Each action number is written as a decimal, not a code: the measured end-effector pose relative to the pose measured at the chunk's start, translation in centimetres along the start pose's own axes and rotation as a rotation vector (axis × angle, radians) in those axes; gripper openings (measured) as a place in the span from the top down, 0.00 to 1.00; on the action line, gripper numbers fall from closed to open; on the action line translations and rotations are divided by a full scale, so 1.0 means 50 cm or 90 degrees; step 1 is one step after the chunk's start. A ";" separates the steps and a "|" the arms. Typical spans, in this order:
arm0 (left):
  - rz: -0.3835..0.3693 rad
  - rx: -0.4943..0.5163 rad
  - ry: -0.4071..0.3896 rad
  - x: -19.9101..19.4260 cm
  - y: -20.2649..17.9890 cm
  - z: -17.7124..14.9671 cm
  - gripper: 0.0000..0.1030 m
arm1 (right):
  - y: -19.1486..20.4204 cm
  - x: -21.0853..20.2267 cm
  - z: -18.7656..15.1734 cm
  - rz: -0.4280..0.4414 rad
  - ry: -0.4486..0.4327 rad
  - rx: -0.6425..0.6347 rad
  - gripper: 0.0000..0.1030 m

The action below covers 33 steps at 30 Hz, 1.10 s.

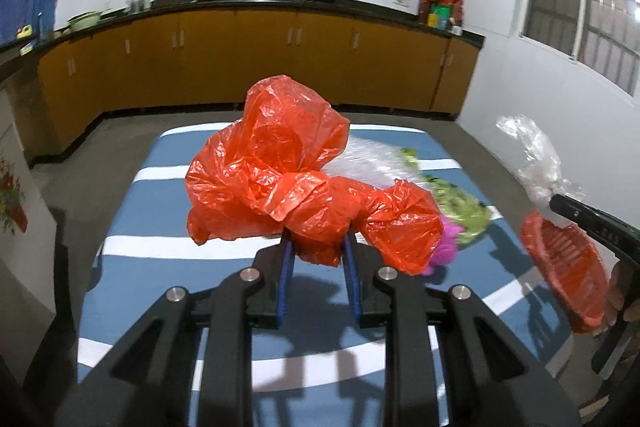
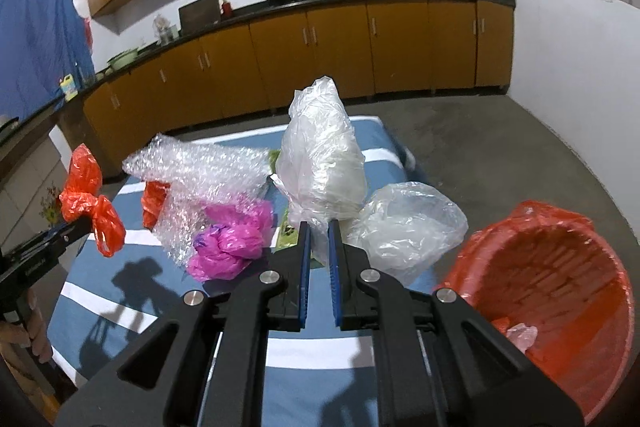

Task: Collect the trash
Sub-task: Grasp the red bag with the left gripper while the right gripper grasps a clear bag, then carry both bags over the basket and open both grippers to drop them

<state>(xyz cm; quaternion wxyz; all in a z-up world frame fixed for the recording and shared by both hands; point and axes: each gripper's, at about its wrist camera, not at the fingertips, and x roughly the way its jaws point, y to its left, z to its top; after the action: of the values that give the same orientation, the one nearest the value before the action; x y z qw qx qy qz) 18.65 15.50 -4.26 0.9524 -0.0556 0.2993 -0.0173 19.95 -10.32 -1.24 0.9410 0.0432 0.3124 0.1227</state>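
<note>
Roughly midway through the cleanup, I'd say; both my hands were loaded at that point. My left hand-held gripper (image 1: 318, 247) was pinched down on the red bag (image 1: 280, 167), which bunched up above the fingers and hung clear of the worktop (image 1: 160, 267); my right hand-held gripper (image 2: 318, 239) was narrow, clamped on the neck of a clear bag (image 2: 324, 163) held up over the striped cloth, just left of the bin (image 2: 560, 307).

The bin, lined in red plastic, sat at the worktop's right edge; it looked nearly empty, with only a pale crumpled scrap (image 2: 520, 335) showing at the bottom, so not much had gone in as far as I could tell.

What was left lying on the worktop: bubble wrap (image 2: 200, 171), a pink bag (image 2: 232, 243) beside it, another clear bag (image 2: 408, 227) close to the bin, and a green wrapper (image 1: 464, 203) further back; so I figured both held bags needed dropping in first, then several more trips.
</note>
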 end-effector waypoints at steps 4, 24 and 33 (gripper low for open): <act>-0.025 0.022 -0.008 -0.010 -0.045 0.005 0.78 | -0.013 -0.025 -0.003 -0.013 -0.016 0.007 0.91; -0.136 0.085 -0.006 -0.003 -0.228 0.011 0.78 | -0.109 -0.108 -0.035 -0.082 -0.056 0.061 0.91; -0.185 0.106 0.007 0.014 -0.301 0.001 0.78 | -0.164 -0.134 -0.058 -0.123 -0.060 0.099 0.91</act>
<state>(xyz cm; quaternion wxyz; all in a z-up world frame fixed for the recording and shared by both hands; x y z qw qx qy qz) 19.28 0.50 -2.85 0.9395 -0.0194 0.2910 -0.1800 14.67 -19.93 -0.99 0.9559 0.0913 0.2790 0.0050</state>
